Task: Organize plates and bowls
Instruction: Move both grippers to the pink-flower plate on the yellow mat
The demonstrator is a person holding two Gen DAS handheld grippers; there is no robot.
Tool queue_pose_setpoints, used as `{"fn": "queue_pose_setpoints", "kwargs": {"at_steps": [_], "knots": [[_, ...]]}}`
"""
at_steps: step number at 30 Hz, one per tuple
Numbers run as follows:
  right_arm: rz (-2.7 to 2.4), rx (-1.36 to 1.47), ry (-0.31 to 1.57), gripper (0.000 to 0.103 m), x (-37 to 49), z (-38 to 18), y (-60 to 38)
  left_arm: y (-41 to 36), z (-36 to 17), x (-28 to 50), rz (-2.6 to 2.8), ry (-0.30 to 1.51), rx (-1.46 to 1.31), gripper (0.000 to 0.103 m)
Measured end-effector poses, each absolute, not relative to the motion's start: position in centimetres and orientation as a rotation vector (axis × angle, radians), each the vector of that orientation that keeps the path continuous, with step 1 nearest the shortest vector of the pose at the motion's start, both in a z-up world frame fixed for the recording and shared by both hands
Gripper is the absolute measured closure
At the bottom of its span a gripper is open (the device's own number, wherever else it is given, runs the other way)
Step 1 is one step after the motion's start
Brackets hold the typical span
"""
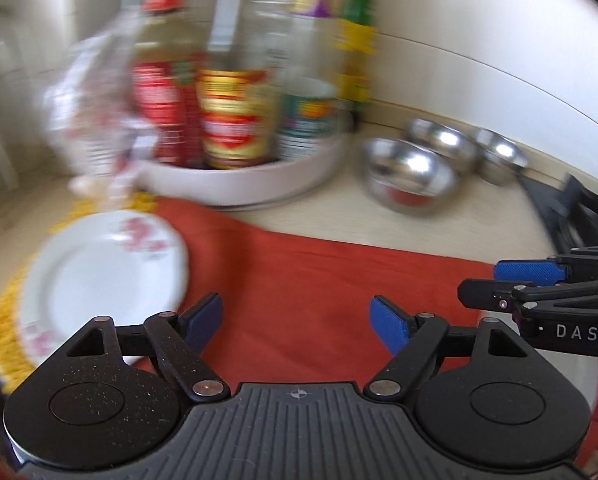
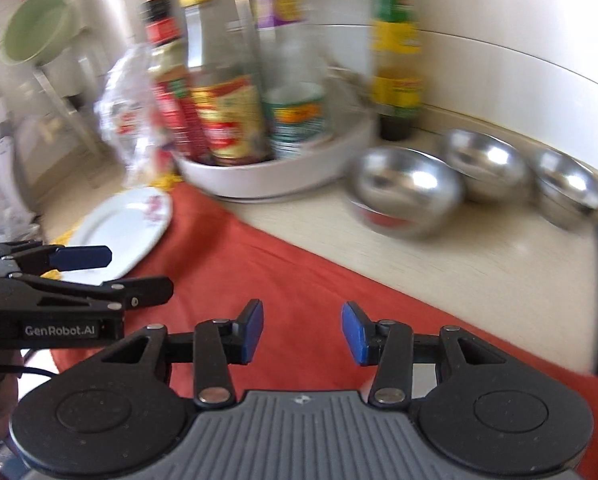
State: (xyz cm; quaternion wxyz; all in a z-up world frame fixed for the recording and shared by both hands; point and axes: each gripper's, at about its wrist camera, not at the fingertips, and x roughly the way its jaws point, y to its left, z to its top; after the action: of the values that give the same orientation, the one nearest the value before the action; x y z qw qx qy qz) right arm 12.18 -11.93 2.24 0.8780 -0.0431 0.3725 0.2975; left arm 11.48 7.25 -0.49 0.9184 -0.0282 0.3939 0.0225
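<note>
We hold both grippers over a rust-red cloth on a pale kitchen counter, dishes ahead of us. Our left gripper stands wide open with nothing between its blue pads; our right gripper is open more narrowly, also empty, red cloth showing in the gap. The two tools sit side by side, each appearing at the edge of the other's view.

The white round ceramic plate with a pink flower print lies flat to the left of the left gripper's jaws, partly on a yellow woven mat and touching the cloth's edge. From the right gripper the same plate lies well off to the left, beyond the other tool. We judge the left hand the nearer one for it.

Three shiny round steel bowls stand upright in a row ahead and to the right, along the wall, beside a white round tray of sauce bottles. We judge the right hand closer to those; the nearest bowl lies forward and right of the left jaws.
</note>
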Motion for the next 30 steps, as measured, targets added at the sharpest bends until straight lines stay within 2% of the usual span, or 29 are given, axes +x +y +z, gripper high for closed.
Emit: {"fn": "queue_pose_setpoints", "kwargs": {"at_steps": [10,30], "knots": [[0.765,-0.144,0.787,0.058,12.7,2.1,-4.2,14.9,0.1,9.6,0.247,0.808,-0.12,0.018],[0.786,-0.164,0.818,0.058,14.9,1.2,3.8,21.5,-1.3,11.0,0.277,0.841,-0.151,0.017]]}}
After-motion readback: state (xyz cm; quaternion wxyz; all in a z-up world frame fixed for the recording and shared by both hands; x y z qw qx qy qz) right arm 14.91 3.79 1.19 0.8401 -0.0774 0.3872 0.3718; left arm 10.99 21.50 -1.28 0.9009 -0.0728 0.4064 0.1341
